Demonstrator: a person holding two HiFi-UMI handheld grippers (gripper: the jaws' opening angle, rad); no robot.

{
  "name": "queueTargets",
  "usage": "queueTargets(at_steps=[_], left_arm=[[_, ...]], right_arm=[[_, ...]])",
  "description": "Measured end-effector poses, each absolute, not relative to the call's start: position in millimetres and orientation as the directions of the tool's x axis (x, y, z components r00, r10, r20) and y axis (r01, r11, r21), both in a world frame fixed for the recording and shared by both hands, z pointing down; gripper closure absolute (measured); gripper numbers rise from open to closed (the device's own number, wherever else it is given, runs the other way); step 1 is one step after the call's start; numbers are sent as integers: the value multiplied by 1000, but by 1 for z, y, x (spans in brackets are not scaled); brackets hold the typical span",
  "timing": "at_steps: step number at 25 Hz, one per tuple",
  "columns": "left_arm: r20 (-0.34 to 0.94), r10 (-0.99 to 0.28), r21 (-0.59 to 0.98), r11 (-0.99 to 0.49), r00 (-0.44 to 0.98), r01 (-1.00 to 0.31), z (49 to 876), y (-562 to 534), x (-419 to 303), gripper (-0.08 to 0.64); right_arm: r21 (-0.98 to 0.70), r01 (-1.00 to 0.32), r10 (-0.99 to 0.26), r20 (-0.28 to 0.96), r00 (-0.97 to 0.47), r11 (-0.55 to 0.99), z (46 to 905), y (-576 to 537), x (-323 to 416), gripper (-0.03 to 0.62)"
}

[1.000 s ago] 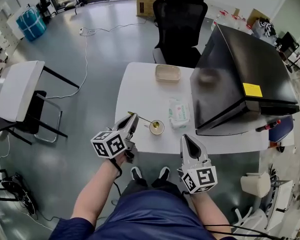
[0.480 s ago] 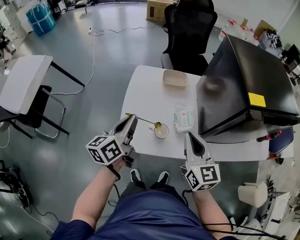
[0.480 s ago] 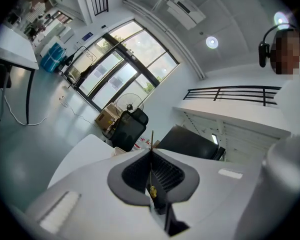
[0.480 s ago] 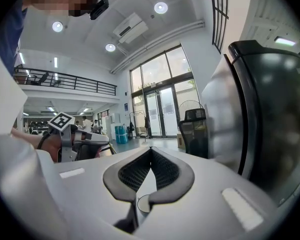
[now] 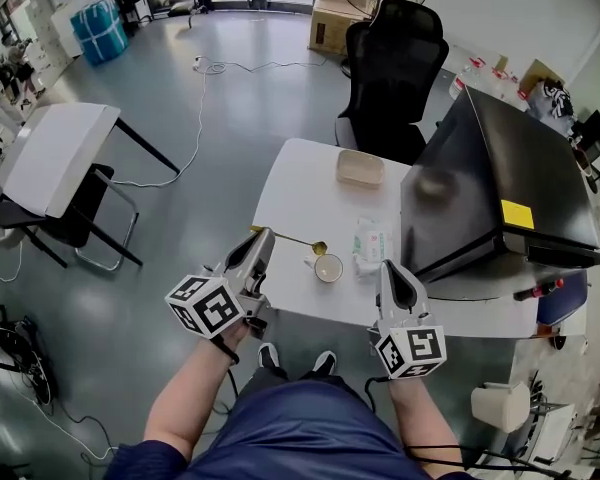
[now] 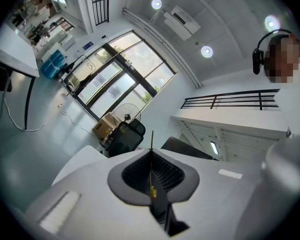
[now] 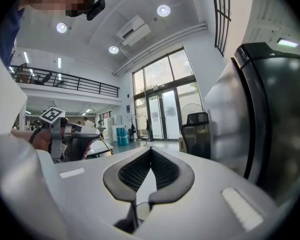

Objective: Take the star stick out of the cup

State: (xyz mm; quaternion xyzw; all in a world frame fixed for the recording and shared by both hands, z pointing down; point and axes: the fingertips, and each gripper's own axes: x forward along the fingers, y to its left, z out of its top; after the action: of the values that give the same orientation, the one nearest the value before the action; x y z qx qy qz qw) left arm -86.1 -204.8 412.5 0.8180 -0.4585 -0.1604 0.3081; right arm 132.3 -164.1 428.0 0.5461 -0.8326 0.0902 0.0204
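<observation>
Left gripper [image 5: 263, 235] pinches the stick [image 5: 290, 238] by the cup [image 5: 329, 268], centre frame; right gripper [image 5: 391, 268] closed, empty.

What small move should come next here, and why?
Probably raise the left gripper a little and draw it leftward: its jaws are shut on the star stick, whose star end sits right at the cup rim, not clearly free.

Pinches the star stick [image 5: 288, 239] in the left gripper [image 5: 263, 234], jaws together, angled forward and rightward; holds the right gripper [image 5: 388, 266] alongside, pointing ahead, jaws together, empty.
</observation>
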Motion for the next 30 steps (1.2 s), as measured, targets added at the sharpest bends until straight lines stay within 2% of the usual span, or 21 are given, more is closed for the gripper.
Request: queueTargets(at_steps=[19,30], left_arm=[[-72,-873,615,-420,483,-667,362,-188,-91,552],[-49,-877,612,-404,478,-680,360,-187,-85,552]], right_arm=[[-64,-883,-882,53,-468,465,391,-171,124,586],[-65,-876,-875,44,-481,478,387,-172,127,586]])
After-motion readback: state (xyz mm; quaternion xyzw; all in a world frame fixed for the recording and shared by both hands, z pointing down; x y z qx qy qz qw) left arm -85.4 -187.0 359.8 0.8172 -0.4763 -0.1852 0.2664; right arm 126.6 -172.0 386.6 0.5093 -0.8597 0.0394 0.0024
